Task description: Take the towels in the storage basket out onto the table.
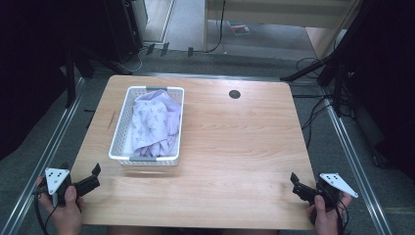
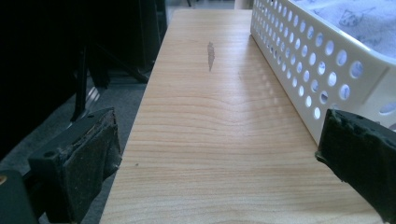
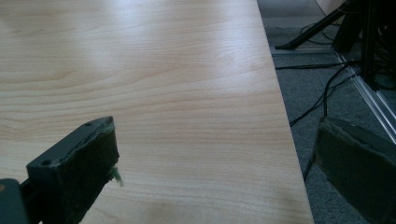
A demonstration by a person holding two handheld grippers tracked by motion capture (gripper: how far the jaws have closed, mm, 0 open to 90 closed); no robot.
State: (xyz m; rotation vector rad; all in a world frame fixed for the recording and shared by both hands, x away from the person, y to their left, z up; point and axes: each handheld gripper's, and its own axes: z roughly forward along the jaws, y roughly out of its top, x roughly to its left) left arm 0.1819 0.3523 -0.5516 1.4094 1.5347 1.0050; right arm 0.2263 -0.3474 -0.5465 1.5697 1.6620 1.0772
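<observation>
Resting at the lower left of the high view, the left tongs are sitting over the near corner of the wooden counter, held by a hand. In the left gripper view their jaws are standing wide apart, with nothing between them but bare wood. A white basket with a perforated wall is lying in the left half of the high view, just beyond the left tongs, and a pale lilac printed cloth is bunched up inside it. At the lower right of the high view the right tongs are hovering over the counter's near right corner, well apart from the basket. In the right gripper view their jaws are also gaping wide and holding nothing, one over the wood, the other past the counter's edge above the grey floor.
</observation>
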